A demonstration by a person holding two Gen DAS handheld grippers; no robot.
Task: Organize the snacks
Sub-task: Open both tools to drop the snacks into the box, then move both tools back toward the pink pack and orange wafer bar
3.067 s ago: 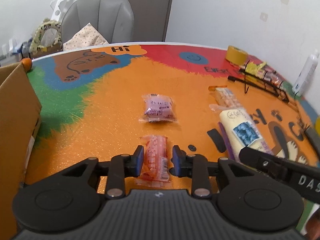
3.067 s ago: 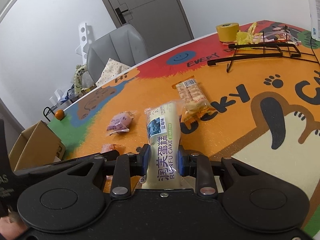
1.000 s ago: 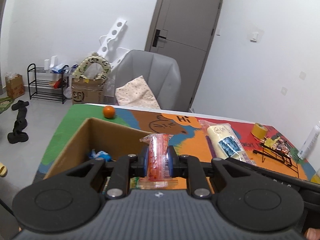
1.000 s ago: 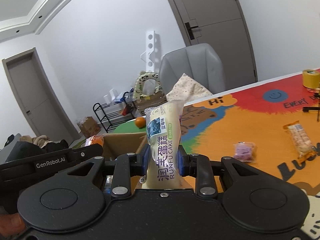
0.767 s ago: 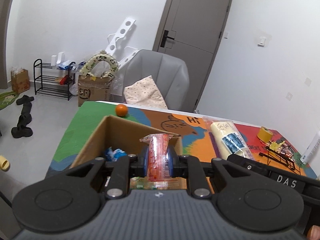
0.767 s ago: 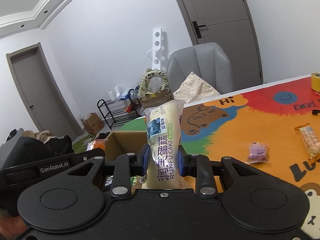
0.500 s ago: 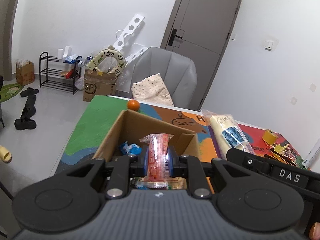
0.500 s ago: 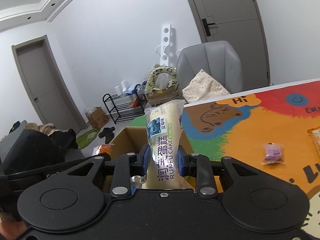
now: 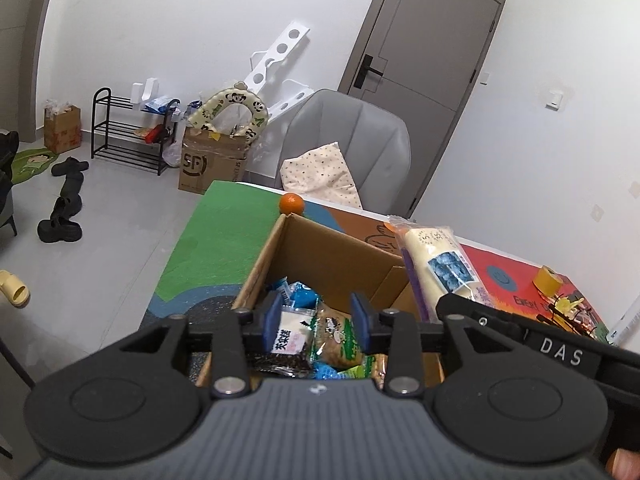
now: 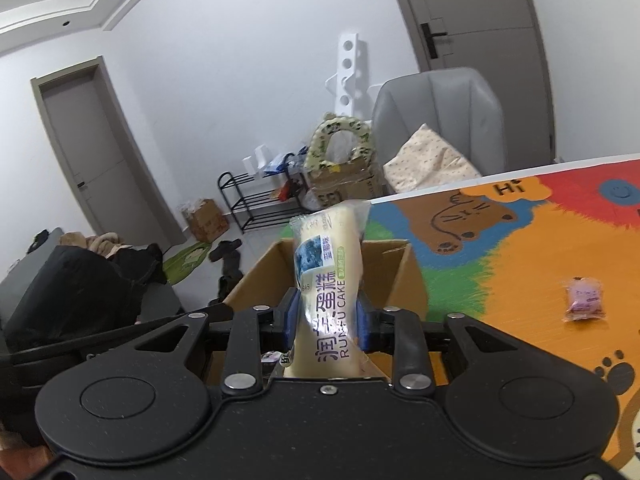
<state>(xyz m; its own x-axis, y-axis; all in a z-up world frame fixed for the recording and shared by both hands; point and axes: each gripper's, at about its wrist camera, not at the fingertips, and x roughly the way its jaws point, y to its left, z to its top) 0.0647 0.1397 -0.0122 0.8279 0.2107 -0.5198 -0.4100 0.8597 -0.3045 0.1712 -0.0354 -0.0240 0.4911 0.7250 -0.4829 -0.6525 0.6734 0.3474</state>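
**Left wrist view: left jaws empty over the box; right has the cake packet between its jaws, grip unclear**

- Open brown cardboard box (image 9: 328,252) sits on the multicoloured cartoon-print table mat (image 9: 216,236), directly under both grippers.
- It already has snacks in it: a black-and-white wrapped packet (image 9: 290,340), a green printed packet (image 9: 336,340) touching it at 3 o'clock, and a blue wrapper (image 9: 302,294) at 12 o'clock of those.
- Left gripper (image 9: 316,316): jaws have just been opening and now stand apart. Nothing is between the blue pads; only the box contents show through the gap.
- Right gripper (image 10: 326,316): jaws have just been opening too. The cream cake packet with a blue label (image 10: 326,264) is between the pads, leaning toward 11 o'clock and motion-blurred. Can't tell whether the pads still press on it.
- From the left wrist the packet hangs over the box's far corner, at 2 o'clock of the left jaws.
- Right wrist view: the box is straight ahead behind the packet.
- A small pink wrapped snack (image 10: 584,298) lies alone on the orange part of the mat at 3 o'clock, well apart from the box.
- A small round orange fruit (image 9: 291,203) is on the mat just beyond the box's far corner, at 12 o'clock.
- A grey padded chair (image 9: 360,132) holding a dotted cream cushion (image 9: 320,172) stands behind the table edge.
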